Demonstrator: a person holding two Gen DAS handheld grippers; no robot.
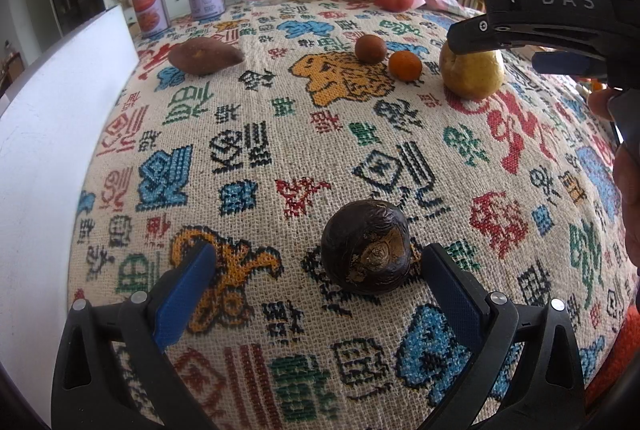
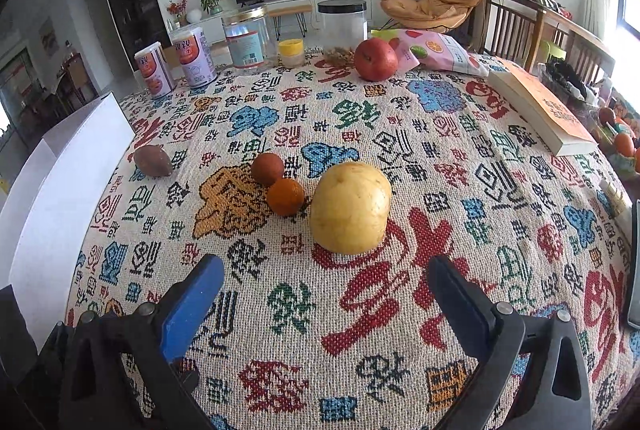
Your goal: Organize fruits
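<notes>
**Both grippers spread wide over fruit on the patterned cloth**

The left gripper (image 1: 316, 266) hung low over the tablecloth (image 1: 280, 134) with its jaws wide apart. A dark round fruit (image 1: 366, 246) sat between the blue pads, close to the right-hand one, though whether it touched that pad could not be told. Nearly spherical, it had no clear long axis; its brownish stem scar faced the camera.

In the right wrist view, the right gripper (image 2: 326, 274) was also wide open and held nothing. A yellow pear (image 2: 351, 207) stood just beyond the fingertips at 12 o'clock, its long axis running away from the camera and slightly left. At the pear's 9 o'clock an orange (image 2: 285, 196) lay just beside it, touching a brown round fruit (image 2: 267, 168) at its own 11 o'clock. A sweet potato (image 2: 153, 160) lay well apart at 10 o'clock, long axis left to right.

A red apple (image 2: 375, 59) sat at the far edge at 12 o'clock beside a pink snack bag (image 2: 436, 50), with jars and two cans (image 2: 176, 66) lined up at 11 o'clock. A book (image 2: 544, 110) lay at 2 o'clock, a white board (image 2: 60, 182) at 9 o'clock.
</notes>
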